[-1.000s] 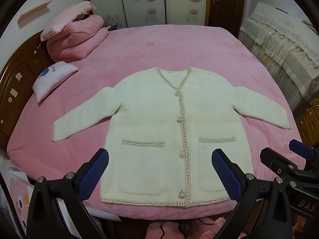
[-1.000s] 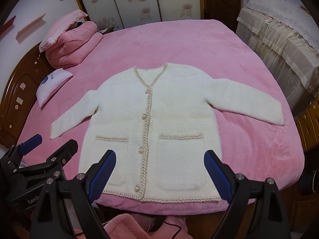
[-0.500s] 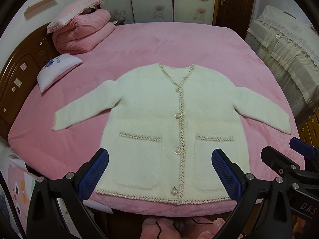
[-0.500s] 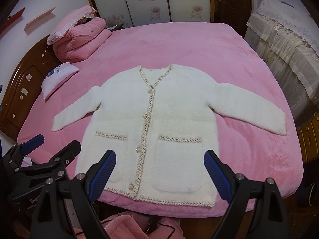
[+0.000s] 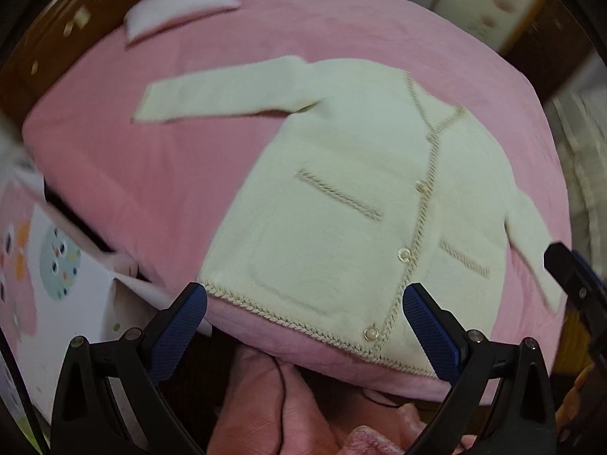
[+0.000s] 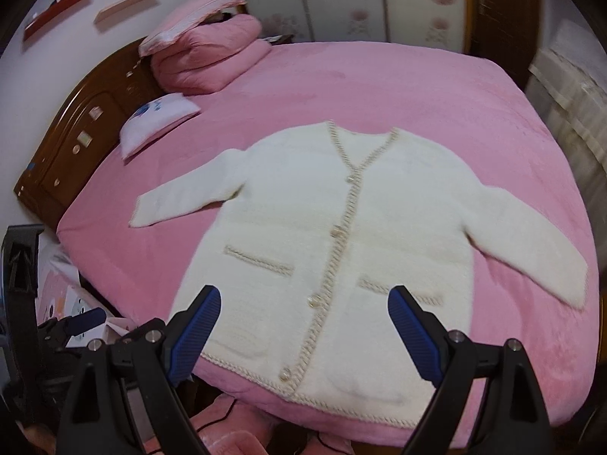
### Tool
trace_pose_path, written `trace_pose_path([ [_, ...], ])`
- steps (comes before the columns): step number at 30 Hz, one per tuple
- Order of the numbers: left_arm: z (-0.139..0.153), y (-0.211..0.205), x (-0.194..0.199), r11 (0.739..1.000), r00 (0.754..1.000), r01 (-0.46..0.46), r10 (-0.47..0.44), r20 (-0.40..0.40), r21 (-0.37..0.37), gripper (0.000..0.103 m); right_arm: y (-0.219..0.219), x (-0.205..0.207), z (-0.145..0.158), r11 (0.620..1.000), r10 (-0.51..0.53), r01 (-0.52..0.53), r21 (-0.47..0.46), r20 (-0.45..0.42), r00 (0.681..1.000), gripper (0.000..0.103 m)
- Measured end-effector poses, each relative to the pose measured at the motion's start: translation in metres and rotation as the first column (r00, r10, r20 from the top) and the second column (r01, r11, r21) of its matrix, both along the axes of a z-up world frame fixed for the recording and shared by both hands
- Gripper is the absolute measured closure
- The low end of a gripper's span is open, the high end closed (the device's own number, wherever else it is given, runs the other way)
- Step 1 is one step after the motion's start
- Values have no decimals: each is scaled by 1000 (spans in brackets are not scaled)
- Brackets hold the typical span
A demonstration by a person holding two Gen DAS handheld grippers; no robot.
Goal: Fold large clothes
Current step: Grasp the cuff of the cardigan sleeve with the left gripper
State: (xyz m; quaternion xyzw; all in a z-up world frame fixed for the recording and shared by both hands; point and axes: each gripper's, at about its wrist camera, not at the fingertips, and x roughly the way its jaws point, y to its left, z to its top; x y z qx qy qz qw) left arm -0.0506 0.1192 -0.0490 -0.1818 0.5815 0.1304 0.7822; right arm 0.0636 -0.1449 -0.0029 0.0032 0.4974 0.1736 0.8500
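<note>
While cream cardigan [image 6: 341, 250] lies flat, buttoned, on pink bed [image 6: 417, 87], L tool [image 5: 305, 326] & R tool [image 6: 303, 326] both released, above hem.

we see a bed [image 6: 417, 87] covered in a pink plush blanket, wooden headboard [image 6: 76, 129] at its left end. lying flat and face up on it is a cream cardigan [image 6: 379, 235], buttoned, both sleeves spread out to the sides, hem close to the near edge of the bed. a small white pillow [image 6: 159, 121] with a blue print sits near the headboard, apart from the cardigan's left sleeve. behind it in the far left corner there's a folded pink quilt [image 6: 212, 60] with a pink pillow [image 6: 182, 19] stacked on top. the left wrist view is blurred.
</note>
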Motion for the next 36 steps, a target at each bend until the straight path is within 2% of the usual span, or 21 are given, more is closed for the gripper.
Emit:
trace_pose_path([
  [5,-32,95,15,979,987,-158,153,-48,-126,1,69,32,-11,999,44,-44,31,8,999,13],
  [8,-53,161,32,948,963,-271,265,-56,-166,1,112,54,-23,999,38,-38,37,4,999,13],
  [11,-81,233,43,887,909,-415,415,-42,-203,1,153,76,-40,998,22,-23,53,7,1000,13],
  [14,-121,303,64,801,832,-548,552,-58,-239,1,186,96,-64,998,-2,2,60,9,1000,13],
  [16,-150,347,76,752,778,-620,626,-51,-224,4,200,102,-81,997,-51,50,58,14,999,13],
  [19,-186,394,91,703,725,-677,687,-40,-217,18,217,108,-114,996,-85,87,31,-49,995,13],
  [21,-204,415,99,683,708,-687,706,-18,-248,35,226,110,-133,997,-77,77,-5,-93,993,13],
  [22,-217,429,104,670,696,-693,718,-5,-266,38,229,110,-139,997,-74,72,-21,-106,992,13],
  [24,-233,447,112,662,687,-698,726,3,-272,40,232,109,-153,996,-70,63,-56,-132,989,13],
  [26,-241,455,119,668,684,-697,728,36,-261,42,233,108,-161,994,-83,72,-79,-149,985,13],
  [28,-243,461,127,683,684,-694,724,89,-229,59,230,109,-167,991,-109,95,-93,-161,981,13],
  [29,-242,462,131,697,692,-687,714,107,-205,79,230,109,-170,990,-118,103,-97,-164,979,13],
  [32,-234,455,141,732,720,-666,681,134,-146,88,230,112,-177,987,-136,120,-105,-167,977,13],
  [34,-219,444,144,754,734,-644,656,174,-129,89,228,116,-179,985,-152,136,-107,-164,975,13],
  [36,-199,432,149,790,756,-602,611,234,-118,89,226,120,-177,983,-169,155,-97,-158,973,13],
])
